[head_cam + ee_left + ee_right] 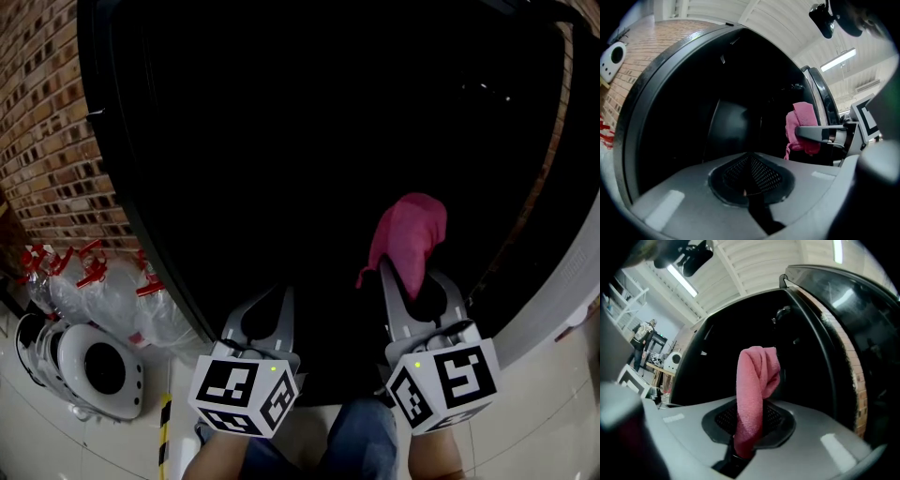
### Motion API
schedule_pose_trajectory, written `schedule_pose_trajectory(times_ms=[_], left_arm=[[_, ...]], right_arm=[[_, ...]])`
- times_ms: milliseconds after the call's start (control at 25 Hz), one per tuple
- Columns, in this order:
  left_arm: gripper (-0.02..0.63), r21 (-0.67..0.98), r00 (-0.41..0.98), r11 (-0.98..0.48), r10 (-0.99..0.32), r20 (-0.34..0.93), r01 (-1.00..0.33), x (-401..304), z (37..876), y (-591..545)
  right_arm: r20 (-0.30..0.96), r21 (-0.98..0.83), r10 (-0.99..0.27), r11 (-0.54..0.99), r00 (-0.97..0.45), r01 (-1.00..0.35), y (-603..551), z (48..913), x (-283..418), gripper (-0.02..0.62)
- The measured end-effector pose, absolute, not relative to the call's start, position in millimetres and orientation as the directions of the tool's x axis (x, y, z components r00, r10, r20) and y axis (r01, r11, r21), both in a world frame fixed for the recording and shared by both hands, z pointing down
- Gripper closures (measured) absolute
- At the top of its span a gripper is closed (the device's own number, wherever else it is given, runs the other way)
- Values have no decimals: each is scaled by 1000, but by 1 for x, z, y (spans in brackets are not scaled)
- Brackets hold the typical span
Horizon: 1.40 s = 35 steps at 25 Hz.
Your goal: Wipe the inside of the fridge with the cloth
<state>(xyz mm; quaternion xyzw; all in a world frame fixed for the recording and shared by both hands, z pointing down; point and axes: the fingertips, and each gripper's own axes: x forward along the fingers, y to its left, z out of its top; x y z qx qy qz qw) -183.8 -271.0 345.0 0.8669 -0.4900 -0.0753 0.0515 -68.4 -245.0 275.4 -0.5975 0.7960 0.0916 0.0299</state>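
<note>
Firmly between right gripper (743,453) fingers (813,437): pink cloth (752,390)

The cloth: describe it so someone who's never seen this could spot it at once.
Find the big black fridge opening beside the brick wall. Against its dark inside, the right tool pinches the cloth, which sticks out beyond it. It is the only pink, soft thing there.

pink cloth (752,394) between closed jaws

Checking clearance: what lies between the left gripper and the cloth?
Nothing; the left gripper view shows only dark fridge interior between the left gripper and the cloth.
</note>
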Motion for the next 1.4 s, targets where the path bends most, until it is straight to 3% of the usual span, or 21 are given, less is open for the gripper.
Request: schedule_pose_trajectory(times_ms=[360, 800, 1400], left_arm=[[592, 152, 482, -485, -874, -61, -861, -215, 347, -246], [592, 175, 407, -409, -912, -48, -896, -250, 346, -236], [592, 165, 427, -428, -903, -39, -889, -248, 349, -238]], right_arm=[[-166, 170, -772, 590, -613, -789, -236, 287, -178, 538], [-31, 156, -548, 823, -836, -546, -274, 319, -261, 538], [133, 152, -726, 688, -675, -709, -418, 330, -249, 538]])
